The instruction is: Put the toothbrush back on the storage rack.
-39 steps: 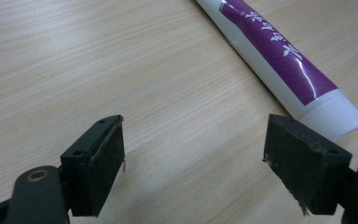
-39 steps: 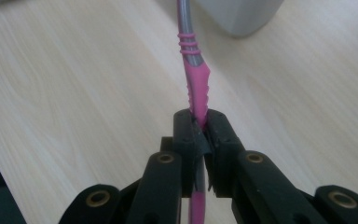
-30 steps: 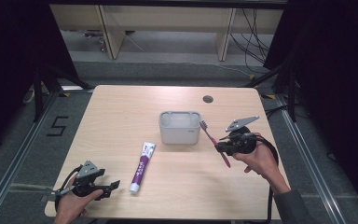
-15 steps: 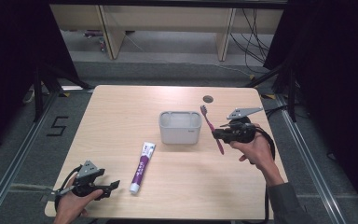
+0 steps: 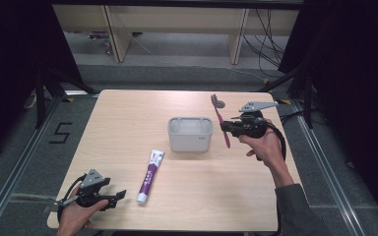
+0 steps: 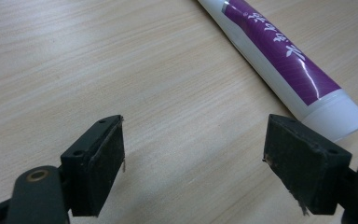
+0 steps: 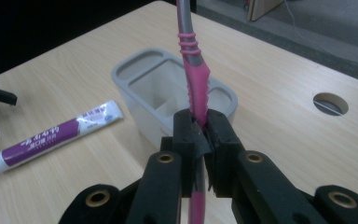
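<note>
Right gripper [image 5: 225,129] was clamped tight on the toothbrush [image 5: 220,118], jaws nearly together with only the handle between the pads; in the right gripper view [image 7: 200,133] the pink handle [image 7: 196,88] ran straight up out of the pinch, and a short stub hung below it. Brush was pink with grey grip rings and a grey neck, head end pointing to about 11 o'clock in the high view, bristles up top, whole thing off the table and lifted in the air. It sat at 3 o'clock of the grey holder cup [image 5: 190,133], just beside its right wall, not touching as far as could be told. Cup was a rounded-rectangle tub with compartments, standing near table centre [image 5: 128,118]. Left gripper [image 5: 113,197] rested low at 7 o'clock of the table, jaws spread wide with nothing between them; the left gripper view [image 6: 193,154] showed bare wood in the gap. Toothpaste tube [image 5: 149,176], white with a purple label, lay flat just at 2 o'clock of the left gripper, cap end [image 6: 338,116] near its right pad, not touching.
</note>
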{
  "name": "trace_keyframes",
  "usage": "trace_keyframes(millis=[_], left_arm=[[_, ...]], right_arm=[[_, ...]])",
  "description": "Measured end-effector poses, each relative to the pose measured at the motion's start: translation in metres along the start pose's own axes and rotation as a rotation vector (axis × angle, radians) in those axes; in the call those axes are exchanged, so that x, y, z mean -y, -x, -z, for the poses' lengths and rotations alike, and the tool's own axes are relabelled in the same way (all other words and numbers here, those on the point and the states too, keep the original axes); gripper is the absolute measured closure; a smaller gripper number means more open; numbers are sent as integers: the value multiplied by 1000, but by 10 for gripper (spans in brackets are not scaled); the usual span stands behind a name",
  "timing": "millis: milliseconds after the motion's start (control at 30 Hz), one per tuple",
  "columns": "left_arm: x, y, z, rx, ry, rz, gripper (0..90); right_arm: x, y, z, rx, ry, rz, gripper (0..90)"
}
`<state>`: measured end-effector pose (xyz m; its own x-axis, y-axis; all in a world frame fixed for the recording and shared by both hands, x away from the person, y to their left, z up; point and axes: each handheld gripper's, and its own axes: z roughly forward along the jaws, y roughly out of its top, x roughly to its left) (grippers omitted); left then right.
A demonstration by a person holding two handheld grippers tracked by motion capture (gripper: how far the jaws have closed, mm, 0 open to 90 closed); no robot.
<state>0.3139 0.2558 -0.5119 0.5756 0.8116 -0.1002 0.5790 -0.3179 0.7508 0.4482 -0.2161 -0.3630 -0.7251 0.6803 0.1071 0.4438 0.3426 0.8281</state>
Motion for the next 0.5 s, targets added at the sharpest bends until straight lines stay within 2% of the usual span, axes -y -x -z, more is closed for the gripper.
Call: trace_keyframes(millis=[67, 167, 200, 267, 300, 333, 367, 500], left_arm=[[0, 0, 0, 1, 1, 1, 196], [0, 0, 1, 2, -2, -1, 197], [0, -1, 1, 0, 1, 1, 196], [0, -1, 1, -2, -1, 3, 196], [0, 1, -1, -3, 24, 30, 196], [0, 1, -1, -3, 24, 30, 196], [0, -1, 1, -6, 0, 4, 196], [0, 0, 1, -3, -1, 0, 196]], right_arm=[[-4, 0, -2, 15, 17, 5, 841], [-8, -1, -5, -1, 20, -11, 840], [-11, -1, -9, -1, 41, -5, 840], [-13, 0, -11, 2, 47, 3, 841], [-16, -2, -13, -3, 52, -18, 841], [-16, -2, -13, -3, 52, -18, 841], [-18, -2, -15, -6, 69, -15, 841], [-27, -1, -21, 1, 88, -21, 841]])
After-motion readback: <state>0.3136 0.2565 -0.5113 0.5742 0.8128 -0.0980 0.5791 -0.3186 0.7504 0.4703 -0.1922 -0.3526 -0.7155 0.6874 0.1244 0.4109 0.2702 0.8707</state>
